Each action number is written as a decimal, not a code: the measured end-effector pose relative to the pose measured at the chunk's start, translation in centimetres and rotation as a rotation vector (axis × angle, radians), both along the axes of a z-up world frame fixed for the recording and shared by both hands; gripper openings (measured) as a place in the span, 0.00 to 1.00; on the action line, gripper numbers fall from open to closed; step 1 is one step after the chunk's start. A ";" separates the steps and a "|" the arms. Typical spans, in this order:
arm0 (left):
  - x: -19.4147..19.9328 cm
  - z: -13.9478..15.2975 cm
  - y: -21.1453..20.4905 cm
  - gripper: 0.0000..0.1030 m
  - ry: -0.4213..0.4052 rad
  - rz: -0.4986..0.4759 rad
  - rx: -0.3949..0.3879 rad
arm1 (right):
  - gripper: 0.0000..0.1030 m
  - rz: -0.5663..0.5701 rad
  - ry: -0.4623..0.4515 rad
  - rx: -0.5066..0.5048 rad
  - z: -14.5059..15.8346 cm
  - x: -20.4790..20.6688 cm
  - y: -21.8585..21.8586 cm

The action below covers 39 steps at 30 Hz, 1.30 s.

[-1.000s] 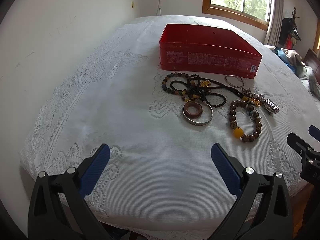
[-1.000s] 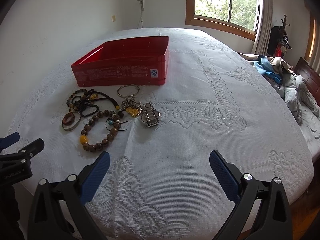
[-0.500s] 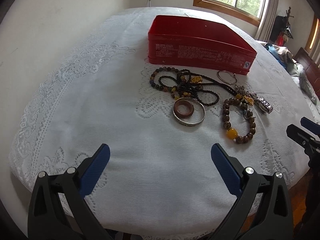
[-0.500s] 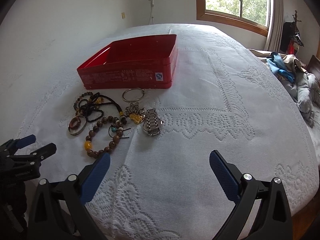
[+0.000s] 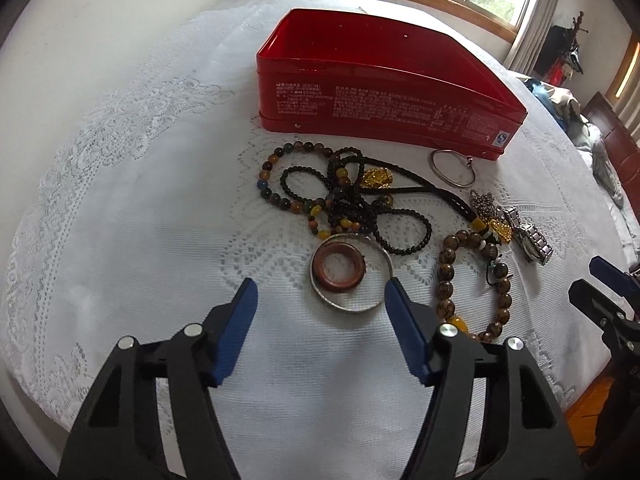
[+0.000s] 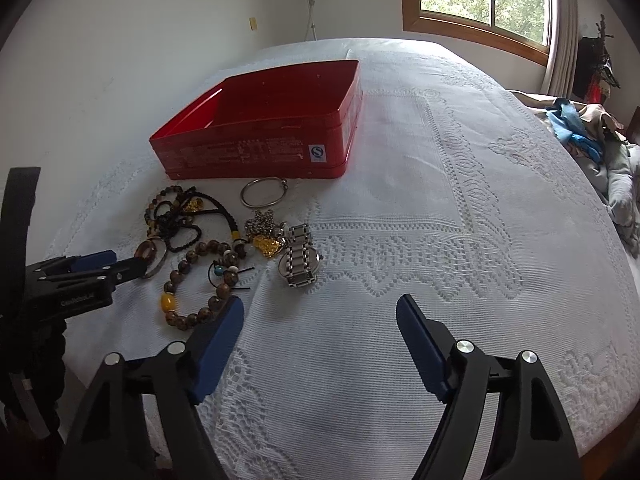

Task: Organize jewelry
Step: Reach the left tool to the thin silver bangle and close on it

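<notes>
1. blue-padded jaws of the left gripper point(image 5: 320, 292) stood far wider a second ago; now they are closing, with nothing pressed between them, and the silver bangle point(image 5: 352, 274) lies on the cloth just beyond the tips.
2. the right gripper point(image 6: 320, 312) has narrowed too, less than the left; its jaws are closing over bare lace and hold nothing.
3. in the left wrist view the jewelry fills more of the frame than it did a second ago, and the red tin point(image 5: 384, 84) has come closer and sits higher.
4. a brown ring point(image 5: 339, 267) lies inside the silver bangle, against its far-left edge.
5. beyond the bangle, dark bead strands point(image 5: 360, 200) lie tangled with a multicoloured bead bracelet point(image 5: 276, 184) and a gold charm point(image 5: 378, 178).
6. a wooden bead bracelet point(image 6: 196, 280) with 1 amber bead lies just beside the right gripper's left finger; a metal watch point(image 6: 300, 258) and a gold heart pendant point(image 6: 270, 245) lie to its right.
7. a thin silver hoop point(image 6: 262, 192) lies just in front of the tin, which is open and looks empty from the right wrist view.
8. all of it rests on a white lace cloth point(image 6: 440, 208) over a bed, white walls behind.
9. a wood-framed window point(image 6: 480, 4) shows green trees; crumpled clothes point(image 6: 592, 140) lie at the right.
</notes>
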<state>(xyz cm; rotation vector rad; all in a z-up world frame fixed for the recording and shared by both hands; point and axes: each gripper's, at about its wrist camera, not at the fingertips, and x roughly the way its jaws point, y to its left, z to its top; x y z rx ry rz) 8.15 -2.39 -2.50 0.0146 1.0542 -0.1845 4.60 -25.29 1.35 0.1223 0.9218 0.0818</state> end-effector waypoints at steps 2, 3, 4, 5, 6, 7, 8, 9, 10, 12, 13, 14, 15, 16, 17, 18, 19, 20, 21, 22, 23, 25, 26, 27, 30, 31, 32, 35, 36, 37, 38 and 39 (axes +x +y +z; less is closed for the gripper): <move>0.6 -0.2 -0.3 0.53 0.015 -0.008 -0.001 | 0.76 -0.002 -0.001 -0.004 0.0 0.3 -0.1; 0.8 -0.3 -0.3 0.50 0.022 -0.010 -0.002 | 0.76 -0.004 0.000 -0.003 0.0 0.5 -0.2; 1.0 -0.4 -0.4 0.49 0.026 -0.013 0.000 | 0.76 -0.005 0.001 0.000 -0.1 0.6 -0.3; 1.0 -0.5 -0.6 0.46 0.023 -0.016 0.006 | 0.76 -0.007 0.002 -0.001 -0.1 0.8 -0.4; 1.2 -0.5 -0.7 0.42 0.020 -0.019 0.013 | 0.76 -0.010 0.003 -0.001 -0.2 0.9 -0.5; 1.3 -0.5 -0.9 0.40 0.022 -0.025 0.015 | 0.76 -0.013 0.006 0.000 -0.2 1.0 -0.6; 1.5 -0.6 -1.0 0.39 0.027 -0.031 0.014 | 0.76 -0.014 0.009 0.003 -0.3 1.2 -0.7; 1.7 -0.7 -1.1 0.39 0.032 -0.033 0.014 | 0.76 -0.015 0.013 0.007 -0.4 1.3 -0.7; 1.9 -0.8 -1.1 0.38 0.033 -0.034 0.015 | 0.76 -0.016 0.015 0.010 -0.5 1.4 -0.7; 2.1 -0.8 -1.2 0.31 0.033 -0.039 0.013 | 0.76 -0.016 0.021 0.015 -0.7 1.7 -0.7; 2.2 -0.8 -1.2 0.30 0.036 -0.042 0.006 | 0.76 -0.016 0.023 0.016 -0.7 1.8 -0.7; 2.2 -0.8 -1.1 0.30 0.038 -0.042 0.000 | 0.76 -0.015 0.024 0.016 -0.7 1.9 -0.7; 2.3 -0.7 -1.0 0.30 0.040 -0.043 -0.008 | 0.76 -0.016 0.026 0.017 -0.8 2.0 -0.7; 2.3 -0.7 -0.8 0.30 0.043 -0.043 -0.016 | 0.76 -0.019 0.028 0.018 -0.8 2.2 -0.8; 2.3 -0.6 -0.6 0.30 0.048 -0.043 -0.027 | 0.76 -0.021 0.030 0.021 -0.8 2.3 -0.8; 2.3 -0.5 -0.3 0.30 0.054 -0.043 -0.046 | 0.76 -0.021 0.032 0.027 -0.8 2.5 -0.9; 2.3 -0.4 0.0 0.30 0.062 -0.045 -0.066 | 0.76 -0.021 0.035 0.035 -0.8 2.6 -1.0; 2.6 -0.5 0.4 0.30 0.072 -0.047 -0.087 | 0.76 -0.021 0.039 0.046 -0.8 2.8 -1.0; 2.6 -0.4 0.6 0.30 0.080 -0.050 -0.103 | 0.76 -0.020 0.043 0.059 -0.8 2.9 -1.1; 2.6 -0.3 0.8 0.30 0.082 -0.051 -0.111 | 0.76 -0.019 0.048 0.070 -0.8 3.0 -1.2; 2.6 -0.1 1.0 0.30 0.077 -0.048 -0.111 | 0.76 -0.016 0.052 0.081 -0.8 3.1 -1.2; 2.4 0.2 1.3 0.17 0.062 -0.037 -0.105 | 0.76 -0.009 0.061 0.100 -0.8 3.4 -1.4; 2.4 0.3 1.6 0.14 0.061 -0.038 -0.121 | 0.76 -0.010 0.066 0.109 -0.7 3.6 -1.5; 2.3 0.5 1.7 0.13 0.069 -0.039 -0.138 | 0.76 -0.013 0.072 0.116 -0.7 3.9 -1.7; 2.5 0.3 1.9 0.12 0.054 -0.032 -0.122 | 0.76 -0.037 0.093 0.127 -0.8 4.6 -2.3; 2.4 0.3 2.1 0.12 0.054 -0.030 -0.120 | 0.76 -0.036 0.096 0.128 -0.8 4.8 -2.4; 2.3 0.3 2.2 0.12 0.061 -0.030 -0.126 | 0.76 -0.032 0.099 0.128 -0.8 4.8 -2.4; 2.3 0.0 2.6 0.12 0.073 -0.030 -0.132 | 0.72 -0.012 0.111 0.125 -0.9 5.0 -2.0; 2.3 -0.1 2.7 0.10 0.075 -0.027 -0.134 | 0.70 -0.005 0.116 0.126 -1.0 5.1 -1.8; 2.2 -0.1 2.9 0.07 0.073 -0.025 -0.134 | 0.68 -0.001 0.123 0.129 -1.2 5.1 -1.6; 2.3 -0.1 3.0 0.07 0.070 -0.022 -0.136 | 0.67 0.001 0.129 0.132 -1.3 5.1 -1.6; 2.3 0.1 3.2 0.07 0.068 -0.017 -0.142 | 0.66 0.002 0.135 0.136 -1.5 5.2 -1.5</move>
